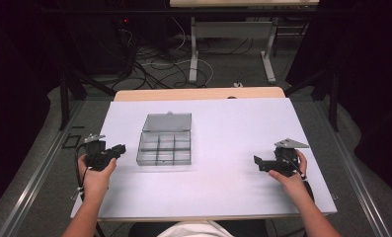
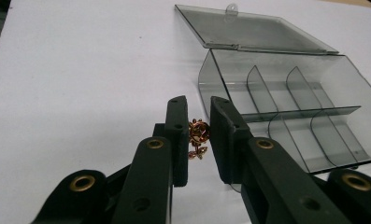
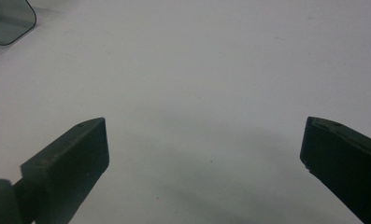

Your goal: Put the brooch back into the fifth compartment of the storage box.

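A clear grey compartment box (image 1: 164, 147) lies open left of the table's middle, its lid (image 1: 167, 122) folded back flat. In the left gripper view the box (image 2: 286, 107) has several empty compartments, and its lid (image 2: 253, 30) lies behind it. My left gripper (image 1: 118, 148) sits just left of the box. It (image 2: 198, 101) is shut on a small gold flower trinket with red stones (image 2: 198, 135), pinched between the jaws. My right gripper (image 1: 258, 162) rests low at the right side of the table, well away from the box. Its jaws (image 3: 204, 126) stand wide open with nothing between them.
A white sheet (image 1: 223, 143) covers the table, whose wooden far edge (image 1: 198, 93) shows behind it. A corner of the box (image 3: 8, 18) appears at the top left of the right gripper view. Cables and table legs (image 1: 193, 54) lie on the floor beyond.
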Tool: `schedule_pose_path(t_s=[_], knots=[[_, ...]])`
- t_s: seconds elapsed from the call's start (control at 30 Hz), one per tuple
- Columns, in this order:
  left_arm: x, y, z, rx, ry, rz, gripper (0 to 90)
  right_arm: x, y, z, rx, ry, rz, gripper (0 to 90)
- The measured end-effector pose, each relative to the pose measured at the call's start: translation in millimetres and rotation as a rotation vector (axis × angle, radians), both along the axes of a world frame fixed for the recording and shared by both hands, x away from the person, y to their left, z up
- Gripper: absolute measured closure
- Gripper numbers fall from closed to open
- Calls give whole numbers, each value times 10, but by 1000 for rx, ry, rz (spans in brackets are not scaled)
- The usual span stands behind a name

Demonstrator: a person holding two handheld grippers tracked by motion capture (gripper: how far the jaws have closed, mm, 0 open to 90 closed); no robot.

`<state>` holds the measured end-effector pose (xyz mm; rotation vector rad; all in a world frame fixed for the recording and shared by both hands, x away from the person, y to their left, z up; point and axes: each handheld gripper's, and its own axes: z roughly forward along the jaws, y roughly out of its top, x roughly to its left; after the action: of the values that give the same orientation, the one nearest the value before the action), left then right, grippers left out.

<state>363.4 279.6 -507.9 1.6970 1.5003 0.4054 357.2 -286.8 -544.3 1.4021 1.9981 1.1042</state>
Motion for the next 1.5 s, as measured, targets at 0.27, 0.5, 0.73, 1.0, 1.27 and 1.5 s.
schedule_pose_path(t_s=[0.27,0.5,0.73,1.0,1.27,1.5], knots=[[-37,-47,39,-23,-32,-16,781,-1,0,1,-1,-1,0,10],[-72,-125,82,-24,-38,-48,781,2,-1,-3,2,0,1,10],[-93,-224,83,-25,-49,-69,781,-1,0,0,0,0,0,10],[-117,-332,87,-23,-45,-103,782,1,1,-2,1,-2,2,10],[-136,-438,82,-20,-44,-131,781,-1,10,-2,3,0,1,10],[-147,-510,69,-20,-42,-151,781,-1,10,-3,-2,1,8,10]])
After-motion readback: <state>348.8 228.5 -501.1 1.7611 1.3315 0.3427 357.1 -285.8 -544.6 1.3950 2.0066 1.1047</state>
